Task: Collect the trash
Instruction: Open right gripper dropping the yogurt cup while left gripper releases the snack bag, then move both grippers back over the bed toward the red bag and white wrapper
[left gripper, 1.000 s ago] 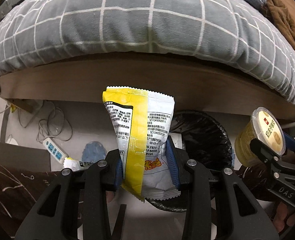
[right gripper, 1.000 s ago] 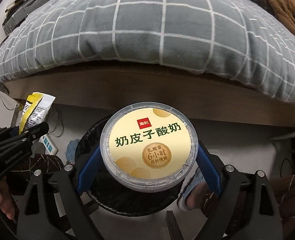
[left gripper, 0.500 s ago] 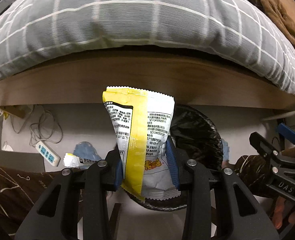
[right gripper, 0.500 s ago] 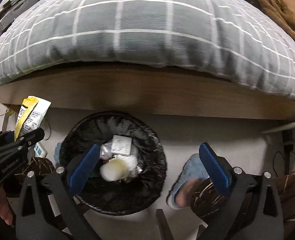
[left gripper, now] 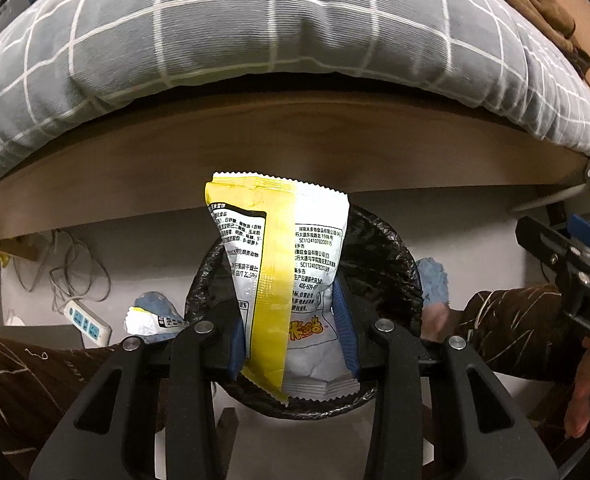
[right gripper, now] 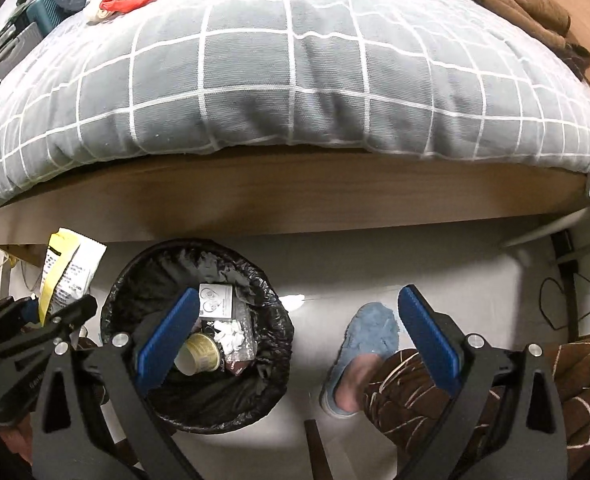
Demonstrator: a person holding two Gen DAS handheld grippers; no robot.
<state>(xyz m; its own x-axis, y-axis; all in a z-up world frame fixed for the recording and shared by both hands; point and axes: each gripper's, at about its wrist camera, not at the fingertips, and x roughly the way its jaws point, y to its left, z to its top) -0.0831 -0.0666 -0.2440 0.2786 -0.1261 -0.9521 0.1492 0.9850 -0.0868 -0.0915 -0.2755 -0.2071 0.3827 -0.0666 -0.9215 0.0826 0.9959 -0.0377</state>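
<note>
A: left gripper (left gripper: 291, 332) is pinching the snack wrapper (left gripper: 283, 276) right over the bin (left gripper: 383, 256), right gripper (right gripper: 295, 340) spread empty.

B: light wrapper could snag the rim at 3 o'clock and flutter out.

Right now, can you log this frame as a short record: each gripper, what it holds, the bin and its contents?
left gripper: shut on snack packet, above the bin
right gripper: open, empty; jaws have just been opening
bin: black-lined, on the floor beside the bed
bin contents: yogurt cup, small white box, crumpled wrappers
on floor: another wrapper, power strip
</note>
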